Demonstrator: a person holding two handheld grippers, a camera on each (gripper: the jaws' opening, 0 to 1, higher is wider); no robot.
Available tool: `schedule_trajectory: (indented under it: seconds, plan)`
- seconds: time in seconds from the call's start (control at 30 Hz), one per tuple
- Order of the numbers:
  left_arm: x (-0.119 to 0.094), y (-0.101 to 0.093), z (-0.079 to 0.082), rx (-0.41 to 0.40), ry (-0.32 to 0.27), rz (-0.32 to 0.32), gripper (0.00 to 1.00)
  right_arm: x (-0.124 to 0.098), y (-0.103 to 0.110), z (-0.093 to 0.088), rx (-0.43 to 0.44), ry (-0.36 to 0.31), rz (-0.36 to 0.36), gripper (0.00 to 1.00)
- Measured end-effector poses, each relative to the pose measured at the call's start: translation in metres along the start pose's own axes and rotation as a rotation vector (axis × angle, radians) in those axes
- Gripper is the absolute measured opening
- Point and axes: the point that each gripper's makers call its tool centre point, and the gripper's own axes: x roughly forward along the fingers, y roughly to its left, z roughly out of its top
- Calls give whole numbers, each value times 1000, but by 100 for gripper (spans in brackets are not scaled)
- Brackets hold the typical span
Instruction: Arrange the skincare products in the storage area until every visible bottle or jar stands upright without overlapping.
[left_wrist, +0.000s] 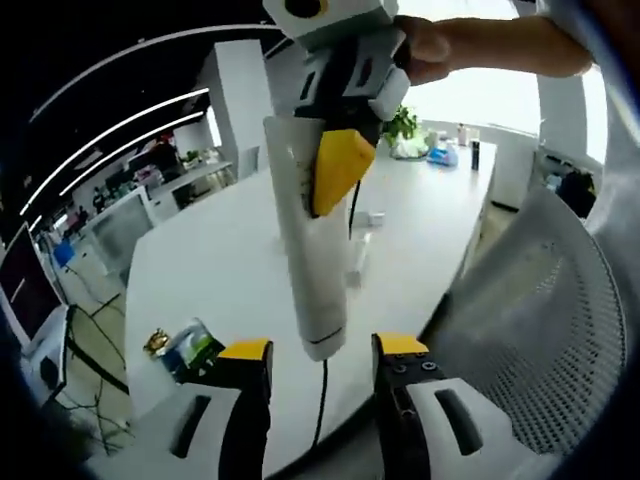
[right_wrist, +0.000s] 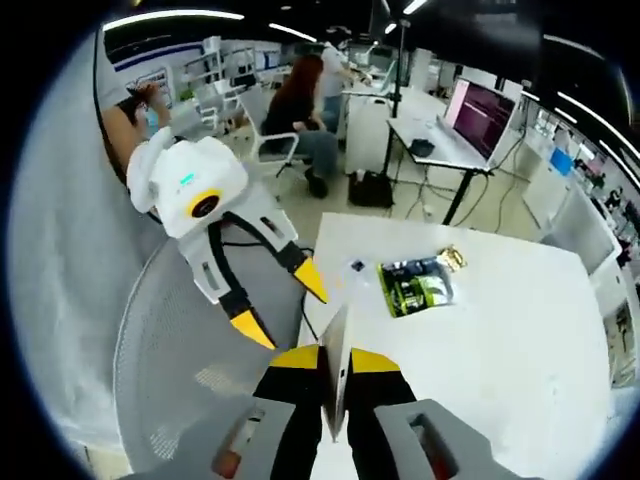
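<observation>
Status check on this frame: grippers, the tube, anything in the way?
Right gripper shut on white tube, held up over the white table. Left gripper open, just under the tube's end. Green packet lies on the table, apart.

A large white table (left_wrist: 230, 270) is occupying the middle of an open-plan office, with a grey mesh office chair (left_wrist: 545, 320) standing just beside its edge. Curved ceiling light strips (left_wrist: 110, 120) are glowing overhead and daylight is coming through a bright window (left_wrist: 480, 95) behind a potted plant (left_wrist: 403, 125). Farther off, a person is sitting at a chair (right_wrist: 305, 125) near a dark-legged desk carrying a lit monitor (right_wrist: 480, 110), and cables are trailing across the pale floor (right_wrist: 370, 205).
</observation>
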Motion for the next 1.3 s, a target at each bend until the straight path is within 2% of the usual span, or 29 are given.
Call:
schedule_trajectory:
  seconds: [0.1, 0.2, 0.27, 0.37, 0.4, 0.57, 0.67, 0.87, 1.03, 1.2, 1.3]
  plan:
    - [0, -2, -1, 14, 10, -9, 33, 0, -14, 5, 61, -41, -29, 0]
    - [0, -4, -1, 23, 8, -13, 33, -1, -28, 3, 150, -48, -49, 0]
    - [0, -4, -3, 21, 15, -13, 33, -4, -46, -3, 150, -28, -116, 0]
    - [1, -4, -4, 27, 22, -16, 33, -7, -63, -9, 155, -5, -155, 0]
    - [1, -5, -4, 28, 24, -18, 32, -7, -67, -9, 157, -12, -147, 0]
    - [2, -8, -8, 56, 43, -24, 30, 2, -77, -22, 135, 50, -144, 0]
    - [2, -6, -9, 53, 47, -19, 30, 7, -85, -28, 155, 51, -152, 0]
    - [2, -4, -11, 56, 59, -5, 30, 7, -108, -29, 311, -46, -187, 0]
    - [3, -2, -12, 60, 65, 2, 29, -5, -140, -31, 465, -141, -255, 0]
    - [4, 0, -13, 63, 74, 11, 29, -18, -162, -28, 538, -220, -311, 0]
    - [3, 2, -13, 64, 74, 20, 29, -25, -172, -28, 545, -231, -333, 0]
